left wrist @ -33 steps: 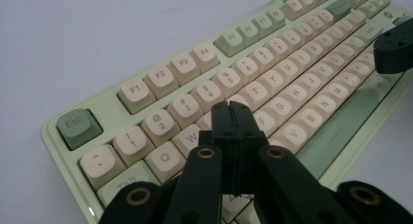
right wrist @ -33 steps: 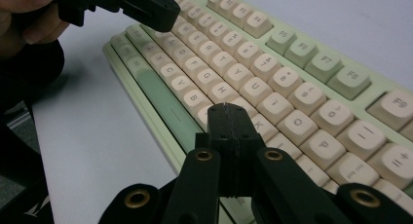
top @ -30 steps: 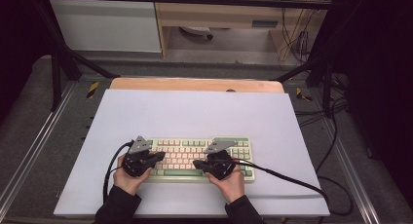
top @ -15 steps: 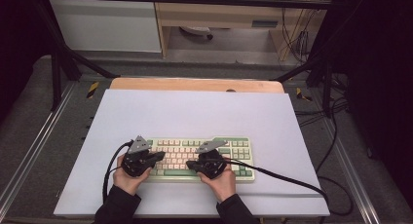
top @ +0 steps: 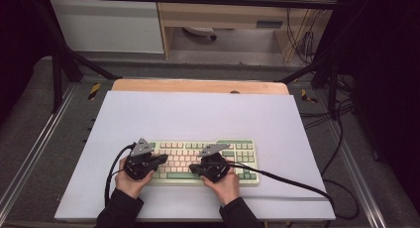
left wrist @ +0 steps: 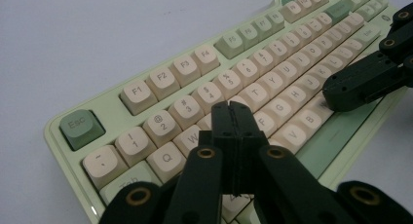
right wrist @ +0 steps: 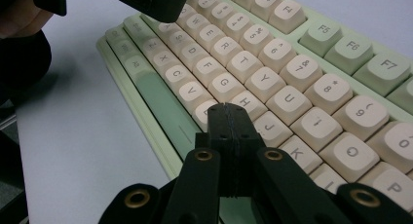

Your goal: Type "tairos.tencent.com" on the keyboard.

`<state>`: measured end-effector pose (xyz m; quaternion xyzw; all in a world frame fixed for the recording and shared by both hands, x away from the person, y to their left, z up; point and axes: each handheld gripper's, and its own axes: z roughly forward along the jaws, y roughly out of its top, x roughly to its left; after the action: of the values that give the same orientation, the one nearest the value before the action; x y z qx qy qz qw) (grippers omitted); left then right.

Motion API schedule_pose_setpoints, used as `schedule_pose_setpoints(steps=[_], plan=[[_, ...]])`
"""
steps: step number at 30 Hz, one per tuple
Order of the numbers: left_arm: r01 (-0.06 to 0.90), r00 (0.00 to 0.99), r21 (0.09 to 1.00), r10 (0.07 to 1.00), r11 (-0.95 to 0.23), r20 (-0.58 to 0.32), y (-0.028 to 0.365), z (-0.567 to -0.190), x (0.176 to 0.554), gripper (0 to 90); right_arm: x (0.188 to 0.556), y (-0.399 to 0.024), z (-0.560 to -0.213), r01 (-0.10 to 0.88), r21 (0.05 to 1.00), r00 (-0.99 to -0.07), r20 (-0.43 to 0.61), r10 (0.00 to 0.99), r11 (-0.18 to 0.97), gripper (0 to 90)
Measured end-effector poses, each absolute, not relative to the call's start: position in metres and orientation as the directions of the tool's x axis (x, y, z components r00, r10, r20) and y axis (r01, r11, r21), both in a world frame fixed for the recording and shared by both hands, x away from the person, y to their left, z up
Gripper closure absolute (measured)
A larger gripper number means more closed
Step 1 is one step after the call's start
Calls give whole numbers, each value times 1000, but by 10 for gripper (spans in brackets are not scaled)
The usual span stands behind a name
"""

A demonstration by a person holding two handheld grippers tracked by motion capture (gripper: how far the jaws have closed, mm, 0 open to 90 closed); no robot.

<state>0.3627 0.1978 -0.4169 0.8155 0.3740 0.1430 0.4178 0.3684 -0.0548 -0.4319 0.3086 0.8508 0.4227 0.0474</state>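
With both sets of fingers pressed together over the green-and-cream keyboard (top: 203, 161) at the tabletop's (top: 198, 114) near edge, the left gripper (left wrist: 233, 118) and right gripper (right wrist: 228, 118) should probably tap one key squarely, descending vertically.

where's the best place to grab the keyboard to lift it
By its two short ends, one tool on each. The keyboard lies flat, wide and thin on the white table, so come in level from left and right and pinch the pale green case edge, not the keycaps.
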Motion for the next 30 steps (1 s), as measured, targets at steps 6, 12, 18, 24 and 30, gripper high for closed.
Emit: schedule_pose_setpoints(steps=[6, 12, 18, 24, 30], plan=[[491, 680, 788, 729, -371, -80, 198, -417, 363, 900, 368, -54, -433, 488, 744, -803, 177, 569, 457, 900], [488, 680, 791, 729, -370, -79, 198, -416, 362, 900, 366, -59, -424, 474, 757, -806, 167, 567, 451, 900], [487, 680, 792, 729, -368, -80, 198, -415, 362, 900, 366, -68, -416, 466, 758, -803, 145, 579, 456, 900], [486, 681, 792, 728, -370, -78, 197, -415, 361, 900, 366, -80, -411, 471, 757, -793, 139, 592, 453, 900], [483, 681, 793, 728, -371, -74, 196, -415, 361, 900, 365, -96, -409, 481, 766, -779, 149, 609, 427, 900]])
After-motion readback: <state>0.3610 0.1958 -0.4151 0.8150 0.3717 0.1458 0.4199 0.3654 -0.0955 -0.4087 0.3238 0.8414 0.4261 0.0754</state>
